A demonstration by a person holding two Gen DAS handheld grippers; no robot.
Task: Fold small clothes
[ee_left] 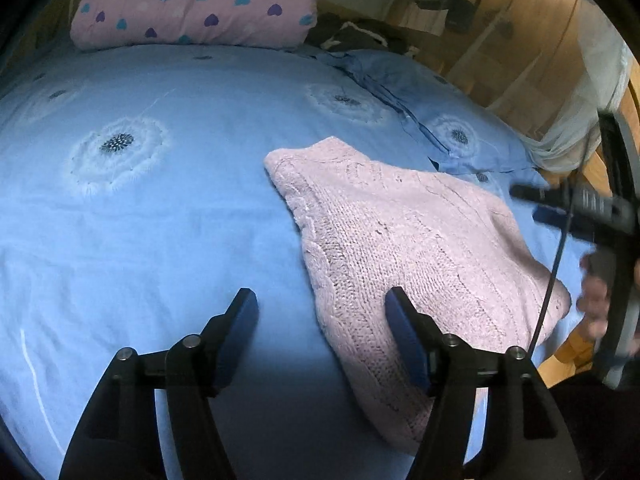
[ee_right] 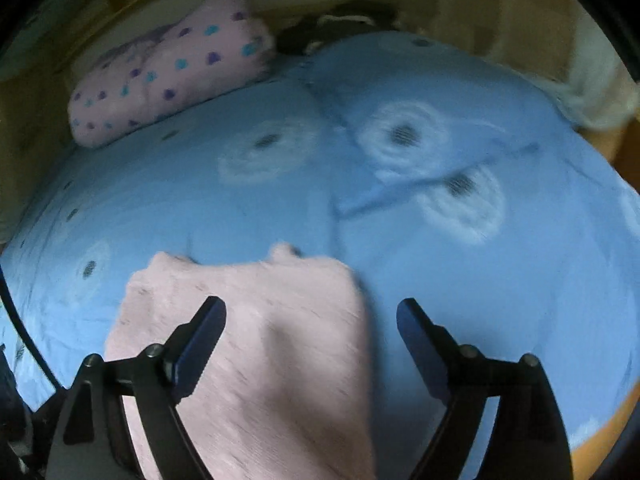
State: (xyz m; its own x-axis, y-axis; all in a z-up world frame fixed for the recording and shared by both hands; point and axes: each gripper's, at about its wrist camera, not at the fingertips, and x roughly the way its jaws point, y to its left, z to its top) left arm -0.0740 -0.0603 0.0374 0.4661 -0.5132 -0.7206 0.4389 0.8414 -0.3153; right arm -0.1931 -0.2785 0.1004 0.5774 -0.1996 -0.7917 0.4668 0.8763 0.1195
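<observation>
A pale pink knitted garment point(ee_left: 400, 240) lies folded on the blue bedspread point(ee_left: 160, 220). My left gripper point(ee_left: 320, 300) stands open just above the garment's near left edge; its right finger point(ee_left: 404, 320) is over the knit and its left finger over bare sheet, and nothing is pinched. In the right wrist view the same garment point(ee_right: 260, 340) lies low and left, blurred. My right gripper point(ee_right: 311, 307) is open wide, with its left finger over the knit and its right finger over the sheet. The right gripper point(ee_left: 576, 208) also shows, blurred, at the left wrist view's right edge, with a hand point(ee_left: 600, 300) below it.
A pink pillow with purple and teal hearts point(ee_left: 192, 4) lies at the head of the bed, with dark clothes point(ee_left: 352, 36) beside it. A blue pillow point(ee_left: 440, 120) sits behind the garment. Wooden furniture point(ee_left: 512, 40) and a white net curtain point(ee_left: 592, 92) stand past the bed's right edge.
</observation>
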